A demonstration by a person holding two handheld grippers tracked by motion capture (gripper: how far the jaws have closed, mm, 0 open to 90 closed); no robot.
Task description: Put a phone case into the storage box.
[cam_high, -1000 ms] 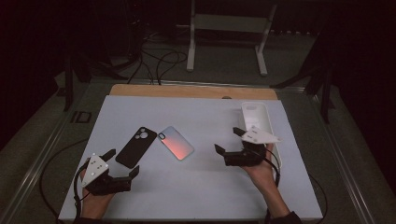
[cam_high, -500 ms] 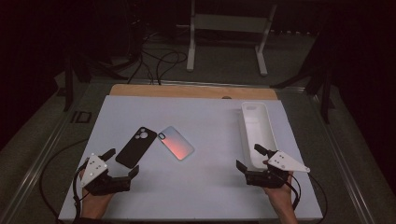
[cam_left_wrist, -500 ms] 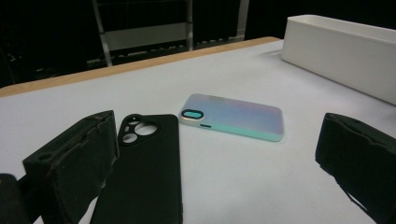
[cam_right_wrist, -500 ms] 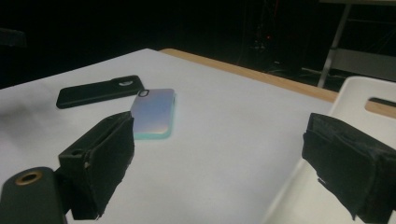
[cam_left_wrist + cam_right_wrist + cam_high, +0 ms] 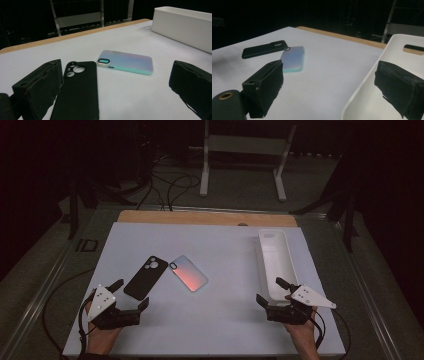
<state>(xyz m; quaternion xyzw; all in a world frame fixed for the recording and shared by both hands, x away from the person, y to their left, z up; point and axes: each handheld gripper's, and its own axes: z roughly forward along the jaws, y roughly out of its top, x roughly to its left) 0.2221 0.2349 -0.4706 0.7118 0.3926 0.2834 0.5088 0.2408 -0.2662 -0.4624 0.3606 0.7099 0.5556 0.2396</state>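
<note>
A black phone case (image 5: 146, 276) lies back up on the white table beside an iridescent phone case (image 5: 189, 272). My left gripper (image 5: 131, 293) rests open at the front left, just short of the black case (image 5: 80, 92), with the iridescent case (image 5: 126, 61) farther ahead. My right gripper (image 5: 270, 290) stands open and holds nothing at the near end of the long white tray (image 5: 277, 262). In the right gripper view, its gripper (image 5: 332, 82) straddles the tray's (image 5: 398, 53) wall, one jaw over the inside and one over the table. Both cases (image 5: 263, 49) (image 5: 294, 58) lie beyond.
The white tray (image 5: 182, 27) runs front to back along the table's right side. A wooden strip (image 5: 205, 217) borders the far edge. Behind the table are a metal stand (image 5: 245, 150) and floor cables. Bare table surface lies between the two grippers.
My right gripper has drawn back from beside the tray's middle to its near end at the table's front. The left gripper and both cases stayed put.
</note>
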